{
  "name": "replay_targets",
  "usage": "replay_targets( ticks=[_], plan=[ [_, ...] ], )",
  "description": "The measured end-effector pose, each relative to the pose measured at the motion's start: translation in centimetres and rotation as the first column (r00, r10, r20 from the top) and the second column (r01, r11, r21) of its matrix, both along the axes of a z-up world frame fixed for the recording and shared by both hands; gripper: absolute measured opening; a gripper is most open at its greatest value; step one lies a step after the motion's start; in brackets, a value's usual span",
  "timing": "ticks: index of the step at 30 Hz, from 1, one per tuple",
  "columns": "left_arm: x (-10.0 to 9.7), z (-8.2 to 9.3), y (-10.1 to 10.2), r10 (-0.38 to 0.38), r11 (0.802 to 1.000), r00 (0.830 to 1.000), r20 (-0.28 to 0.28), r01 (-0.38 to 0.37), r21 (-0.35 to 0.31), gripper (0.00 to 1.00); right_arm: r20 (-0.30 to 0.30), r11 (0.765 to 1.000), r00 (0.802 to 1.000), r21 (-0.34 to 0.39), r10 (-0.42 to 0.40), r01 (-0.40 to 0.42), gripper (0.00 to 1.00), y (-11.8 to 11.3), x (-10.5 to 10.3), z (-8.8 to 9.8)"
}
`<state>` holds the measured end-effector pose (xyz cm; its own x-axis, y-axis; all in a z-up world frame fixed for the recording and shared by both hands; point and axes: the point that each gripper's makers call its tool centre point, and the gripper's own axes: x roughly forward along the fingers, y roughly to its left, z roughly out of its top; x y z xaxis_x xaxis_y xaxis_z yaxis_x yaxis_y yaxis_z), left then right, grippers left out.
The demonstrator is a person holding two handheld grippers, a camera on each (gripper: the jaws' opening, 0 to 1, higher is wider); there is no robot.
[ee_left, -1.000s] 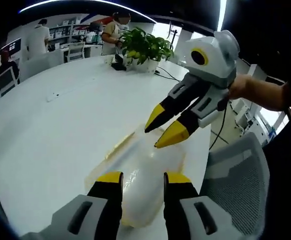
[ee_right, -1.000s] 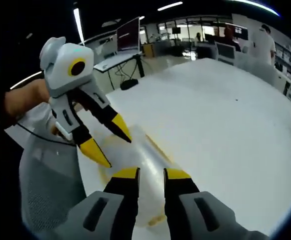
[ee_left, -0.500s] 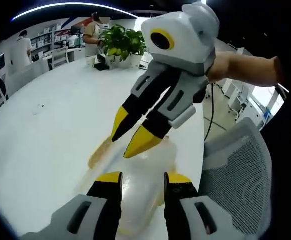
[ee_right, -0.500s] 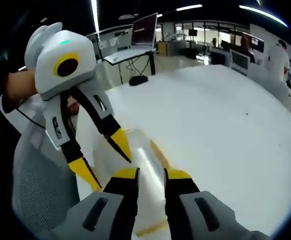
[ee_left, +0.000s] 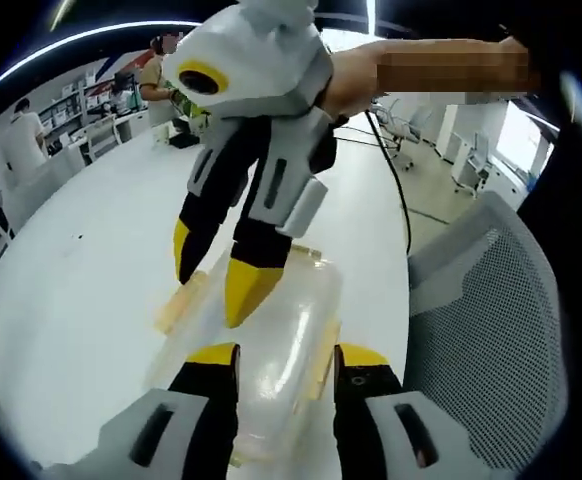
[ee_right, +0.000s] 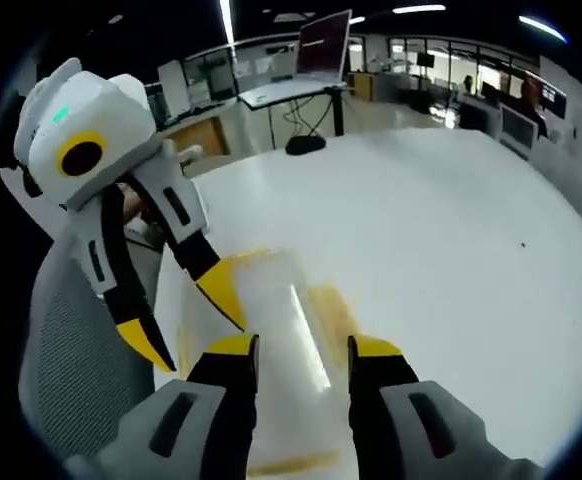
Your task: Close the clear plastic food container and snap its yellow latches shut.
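White office table [ee_left: 71, 290]; one clear container [ee_left: 276, 350] between two spread-jawed grippers, left gripper [ee_right: 186, 320], right gripper [ee_left: 226, 280]

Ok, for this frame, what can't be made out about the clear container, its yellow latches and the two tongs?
- Left gripper view: whether the yellow latches of the clear plastic food container are snapped; the right tongs cover its far part.
- Left gripper view: the container's near end, hidden by the left tongs.
- Right gripper view: the container is washed out by glare, latches blurred.
- Both views: whether any tip touches the lid.
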<state>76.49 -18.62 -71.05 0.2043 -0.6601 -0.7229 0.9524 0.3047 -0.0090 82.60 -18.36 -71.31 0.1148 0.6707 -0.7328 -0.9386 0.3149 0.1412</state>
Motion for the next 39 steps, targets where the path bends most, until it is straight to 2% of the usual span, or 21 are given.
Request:
replay_targets(
  ticks=[13,20,23,30,34,39],
  plan=[
    [-0.5,-0.4,-0.3,-0.114,0.993,0.988,0.108,0.110,0.043,0.33,-0.091,0.995,0.992,-0.044,0.090,-0.095,0.31,0.4,0.8,-0.7],
    [-0.4,-0.6,-0.8,-0.162,0.986,0.971,0.176,0.152,0.069,0.33,-0.135,0.990,0.983,-0.040,0.129,-0.135,0.31,0.7,0.4,-0.8],
    [-0.4,-0.7,-0.9,-0.189,0.981,0.961,0.204,0.175,0.086,0.34,-0.172,0.987,0.974,-0.036,0.149,-0.157,0.30,0.9,-0.2,-1.0],
    [-0.3,-0.9,-0.9,-0.230,0.972,0.943,0.240,0.209,0.112,0.35,-0.198,0.981,0.964,-0.043,0.175,-0.187,0.31,1.0,-0.1,-1.1],
    [-0.3,-1.0,-0.8,-0.256,0.965,0.932,0.257,0.230,0.130,0.35,-0.245,0.981,0.954,-0.042,0.172,-0.188,0.32,1.0,0.0,-1.4],
    [-0.2,-1.1,-0.8,-0.261,0.963,0.927,0.270,0.233,0.132,0.35,-0.287,0.981,0.942,-0.041,0.171,-0.190,0.33,1.1,0.1,-1.5]
  ],
)
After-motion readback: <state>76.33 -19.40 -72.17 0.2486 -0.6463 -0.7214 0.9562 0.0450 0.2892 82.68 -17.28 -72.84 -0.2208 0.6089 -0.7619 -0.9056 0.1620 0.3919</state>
